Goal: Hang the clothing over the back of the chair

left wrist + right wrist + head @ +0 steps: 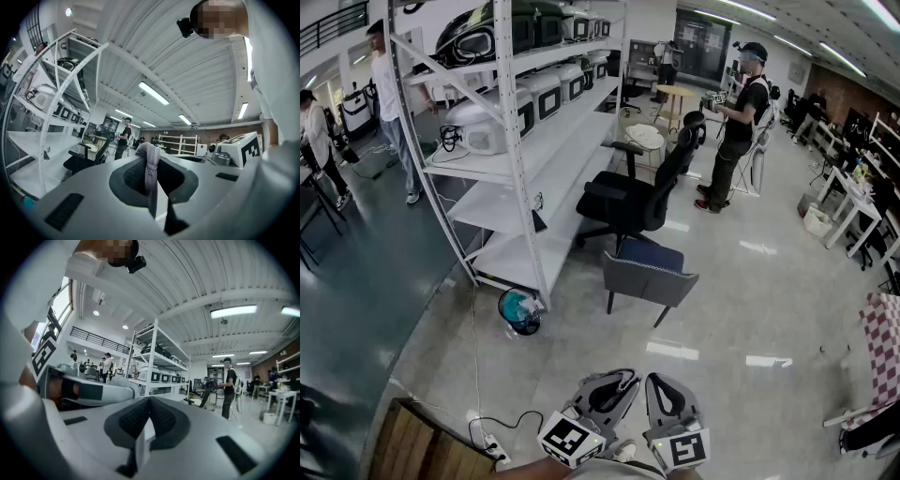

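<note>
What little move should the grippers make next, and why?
Probably carry the cloth forward toward the grey chair. The left gripper is shut on a fold of the cloth, but the chair stands well ahead across the floor, and nothing hangs on its back yet.

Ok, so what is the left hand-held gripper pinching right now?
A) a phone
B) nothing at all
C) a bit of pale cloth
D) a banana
C: the left gripper view shows the left hand-held gripper with its jaws closed on a bunched strip of pale cloth that pokes up between the dark pads.
</note>
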Demonstrator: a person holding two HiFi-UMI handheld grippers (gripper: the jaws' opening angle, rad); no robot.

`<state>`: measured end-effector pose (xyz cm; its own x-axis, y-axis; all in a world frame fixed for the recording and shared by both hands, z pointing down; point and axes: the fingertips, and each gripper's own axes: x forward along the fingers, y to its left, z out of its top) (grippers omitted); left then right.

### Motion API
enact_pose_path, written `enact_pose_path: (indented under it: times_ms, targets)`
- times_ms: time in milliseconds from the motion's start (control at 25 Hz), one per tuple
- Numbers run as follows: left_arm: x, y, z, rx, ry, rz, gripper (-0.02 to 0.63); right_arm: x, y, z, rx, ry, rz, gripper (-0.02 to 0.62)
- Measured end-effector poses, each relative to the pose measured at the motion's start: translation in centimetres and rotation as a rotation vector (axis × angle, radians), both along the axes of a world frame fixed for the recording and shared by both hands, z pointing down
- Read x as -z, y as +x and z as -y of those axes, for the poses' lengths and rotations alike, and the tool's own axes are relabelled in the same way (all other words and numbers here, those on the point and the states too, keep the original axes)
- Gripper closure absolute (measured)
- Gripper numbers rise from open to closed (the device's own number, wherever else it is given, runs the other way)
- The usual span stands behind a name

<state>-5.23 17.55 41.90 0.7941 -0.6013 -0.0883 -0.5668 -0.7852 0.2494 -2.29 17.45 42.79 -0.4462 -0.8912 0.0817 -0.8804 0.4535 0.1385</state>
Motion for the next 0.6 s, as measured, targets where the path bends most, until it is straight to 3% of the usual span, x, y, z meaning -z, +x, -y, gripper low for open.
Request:
enact_pose_path:
  times_ms: [280,600]
  targets:
    - [0.1,-0.1,0.9,0.078,0.069,0.075,0.577,-0.2,0.4,0.7,-0.066,0.02,-0.033,0.578]
    - [-1.1,1.0,1.0,0.057,0.049,0.112,0.577,0.5,0.5,1.0,-0.058,0.054,-0.02,0.578]
